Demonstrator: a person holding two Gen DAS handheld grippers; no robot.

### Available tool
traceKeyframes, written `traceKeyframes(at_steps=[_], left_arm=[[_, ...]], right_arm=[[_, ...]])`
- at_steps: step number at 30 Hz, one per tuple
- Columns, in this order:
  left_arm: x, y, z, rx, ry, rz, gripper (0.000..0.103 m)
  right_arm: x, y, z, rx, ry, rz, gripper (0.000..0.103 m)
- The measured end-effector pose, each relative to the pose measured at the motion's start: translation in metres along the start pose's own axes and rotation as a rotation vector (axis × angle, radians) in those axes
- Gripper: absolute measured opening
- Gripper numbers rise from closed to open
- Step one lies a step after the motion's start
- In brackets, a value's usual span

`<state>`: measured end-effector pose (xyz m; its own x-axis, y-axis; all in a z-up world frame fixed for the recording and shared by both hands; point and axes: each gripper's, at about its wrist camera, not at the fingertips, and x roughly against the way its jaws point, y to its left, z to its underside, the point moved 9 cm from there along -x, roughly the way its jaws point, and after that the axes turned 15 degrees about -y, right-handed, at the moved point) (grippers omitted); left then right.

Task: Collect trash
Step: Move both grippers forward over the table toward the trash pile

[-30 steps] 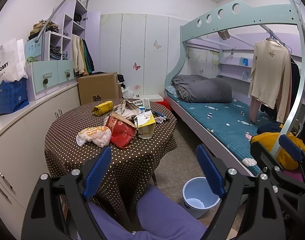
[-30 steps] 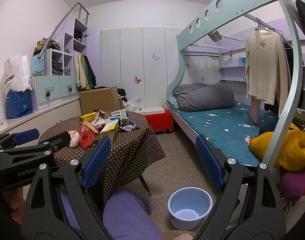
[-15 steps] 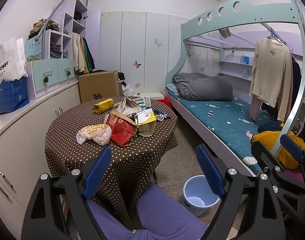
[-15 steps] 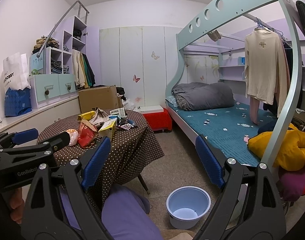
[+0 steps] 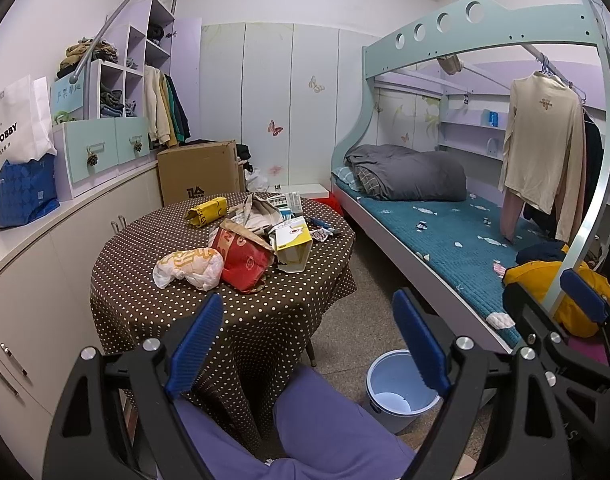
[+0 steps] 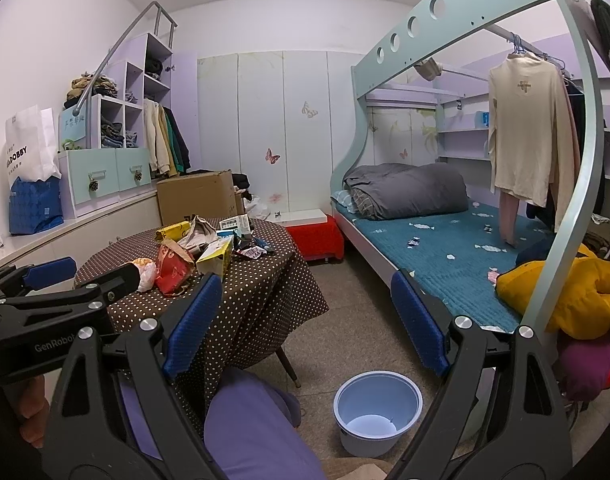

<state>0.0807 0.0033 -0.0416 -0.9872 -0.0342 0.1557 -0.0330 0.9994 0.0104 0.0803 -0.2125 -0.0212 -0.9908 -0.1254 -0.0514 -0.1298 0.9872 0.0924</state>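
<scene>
A: Where are we holding the grippers?

B: We are holding the left gripper (image 5: pixel 307 340) low in the frame, its jaws standing wide apart with nothing between the blue pads. The right gripper (image 6: pixel 305 320) is sitting the same way, jaws spread wide and empty. Neither is touching the table (image 5: pixel 145 248).

A: And the trash?

B: It is lying in a heap on the round table with the brown polka-dot cloth, left of centre in the left wrist view. Nearest us we are seeing a crumpled white plastic bag (image 5: pixel 189 268) with orange print, touching a red paper bag (image 5: pixel 245 260) on its right. Just right of that, a yellow and white carton (image 5: pixel 291 244) is standing open. A yellow packet (image 5: pixel 207 210) is lying at the far edge, and a pile of crumpled paper (image 5: pixel 255 210) and small boxes (image 5: pixel 285 202) is sitting behind the carton.

A: Where is the bin?

B: A pale blue bucket (image 6: pixel 377 412) is standing upright on the floor at lower centre of the right wrist view, between the table and the bed (image 6: pixel 445 248). Its inside is looking empty. Our knees in purple trousers (image 5: pixel 325 428) are filling the bottom of both frames.
</scene>
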Motion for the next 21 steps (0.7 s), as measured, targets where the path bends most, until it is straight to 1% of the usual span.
traceKeyframes(at_steps=[3, 10, 15, 21], left_arm=[[-0.002, -0.001, 0.002, -0.003, 0.012, 0.002, 0.085], [-0.01, 0.006, 0.006, 0.0, 0.069, -0.022, 0.085], [-0.02, 0.019, 0.006, 0.007, 0.106, -0.072, 0.085], [-0.041, 0.046, 0.006, 0.001, 0.154, -0.153, 0.085]], right_arm=[[0.0, -0.001, -0.001, -0.018, -0.005, -0.001, 0.085], [-0.013, 0.007, -0.001, -0.056, 0.03, -0.047, 0.085], [-0.029, 0.021, 0.0, -0.055, 0.065, -0.099, 0.085], [-0.06, 0.047, 0.005, -0.056, 0.114, -0.183, 0.085]])
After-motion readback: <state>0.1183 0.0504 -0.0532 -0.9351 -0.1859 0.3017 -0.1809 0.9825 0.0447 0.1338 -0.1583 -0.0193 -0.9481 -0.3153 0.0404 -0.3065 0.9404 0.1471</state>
